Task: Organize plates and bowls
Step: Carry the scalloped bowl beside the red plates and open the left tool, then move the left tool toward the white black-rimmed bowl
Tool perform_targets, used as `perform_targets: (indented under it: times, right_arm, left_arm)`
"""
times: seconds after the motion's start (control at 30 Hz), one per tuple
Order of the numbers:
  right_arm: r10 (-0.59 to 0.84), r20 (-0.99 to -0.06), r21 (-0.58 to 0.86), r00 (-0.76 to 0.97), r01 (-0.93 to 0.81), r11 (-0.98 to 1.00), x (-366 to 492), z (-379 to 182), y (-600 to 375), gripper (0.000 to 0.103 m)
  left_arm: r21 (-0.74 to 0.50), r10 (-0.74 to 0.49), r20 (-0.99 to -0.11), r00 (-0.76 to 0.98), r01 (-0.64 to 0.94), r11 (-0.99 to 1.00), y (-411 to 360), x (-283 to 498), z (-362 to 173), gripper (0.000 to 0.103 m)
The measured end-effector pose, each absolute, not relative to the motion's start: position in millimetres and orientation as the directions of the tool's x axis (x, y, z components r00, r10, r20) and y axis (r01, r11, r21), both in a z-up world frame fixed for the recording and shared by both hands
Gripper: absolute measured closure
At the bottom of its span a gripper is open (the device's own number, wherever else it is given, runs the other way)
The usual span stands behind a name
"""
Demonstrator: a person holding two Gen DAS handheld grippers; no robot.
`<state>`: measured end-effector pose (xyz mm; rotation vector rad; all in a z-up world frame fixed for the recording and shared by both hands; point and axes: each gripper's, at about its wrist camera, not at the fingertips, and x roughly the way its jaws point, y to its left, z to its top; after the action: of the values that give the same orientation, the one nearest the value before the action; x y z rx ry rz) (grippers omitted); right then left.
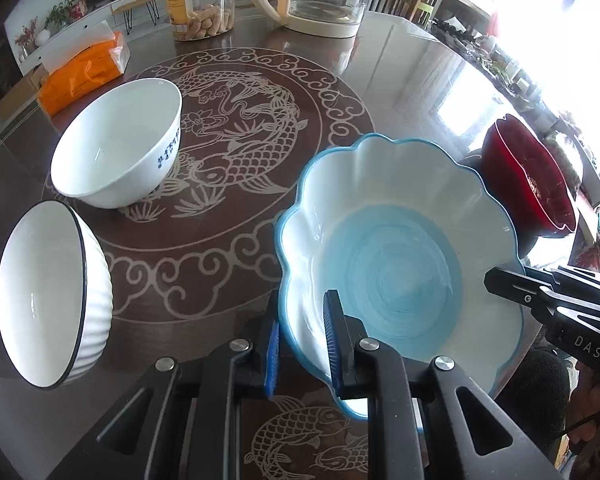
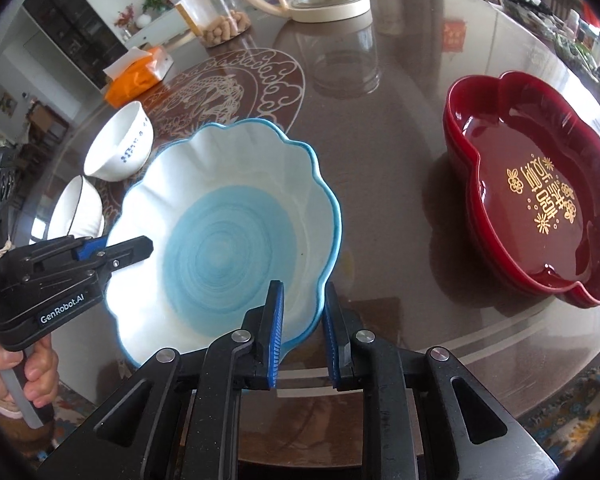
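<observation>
Both hand-held grippers, left [image 1: 302, 346] and right [image 2: 302, 336], pinched the blue bowl's [image 1: 396, 256] rim on the desk [image 2: 400, 92].

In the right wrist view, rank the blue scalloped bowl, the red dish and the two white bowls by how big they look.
1. Blue scalloped bowl and red dish: similar, and the bowl sits nearer the camera, so unranked.
2. White bowl with blue lettering.
3. Black-rimmed white bowl, partly hidden by the left gripper.
</observation>
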<state>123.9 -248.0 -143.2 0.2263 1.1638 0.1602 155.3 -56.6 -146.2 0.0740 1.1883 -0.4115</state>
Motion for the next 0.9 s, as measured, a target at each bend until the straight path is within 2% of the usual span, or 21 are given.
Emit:
perform_targets:
  times: [0.1,0.13,0.17,0.23,0.3,0.37,0.5,0.6,0.9]
  right_arm:
    - [0.273,-0.869,0.307,0.413,0.018,0.951,114,-144,-249,0.069]
    - [0.278,-0.862,0.322,0.424,0.033,0.946,110,-143,-250,0.050]
    - [0.278,-0.852,0.331,0.443,0.044,0.943,106,-141,-251,0.042]
    - [0.261,-0.841,0.327,0.474,0.061,0.943,96,-137,-250,0.042]
    - [0.252,-0.833,0.331,0.493,0.078,0.940,89,-133,-250,0.042]
    - [0.217,-0.825,0.313,0.522,0.102,0.944,80,-127,-251,0.041]
    - [0.100,-0.818,0.219,0.567,0.147,0.965,62,-112,-244,0.037]
    - [0.043,-0.802,0.173,0.596,0.162,0.972,50,-101,-238,0.037]
    - [-0.015,-0.783,0.101,0.622,0.151,0.983,41,-88,-220,0.036]
  left_arm:
    - [-0.112,-0.236,-0.890,0.391,0.313,0.943,-49,143,-138,0.083]
    - [-0.110,-0.237,-0.882,0.408,0.310,0.944,-48,139,-135,0.082]
    - [-0.111,-0.238,-0.876,0.420,0.305,0.946,-45,135,-133,0.080]
    - [-0.093,-0.215,-0.868,0.448,0.280,0.955,-41,129,-128,0.068]
    - [-0.066,-0.177,-0.859,0.480,0.240,0.969,-33,122,-126,0.030]
    - [-0.054,-0.150,-0.839,0.522,0.194,0.979,-21,111,-121,0.018]
    - [-0.038,-0.114,-0.833,0.541,0.149,0.988,-1,97,-115,0.018]
    - [0.024,-0.049,-0.814,0.579,0.117,0.993,10,85,-109,0.018]
    - [0.061,0.006,-0.788,0.616,0.068,0.996,36,57,-96,0.018]
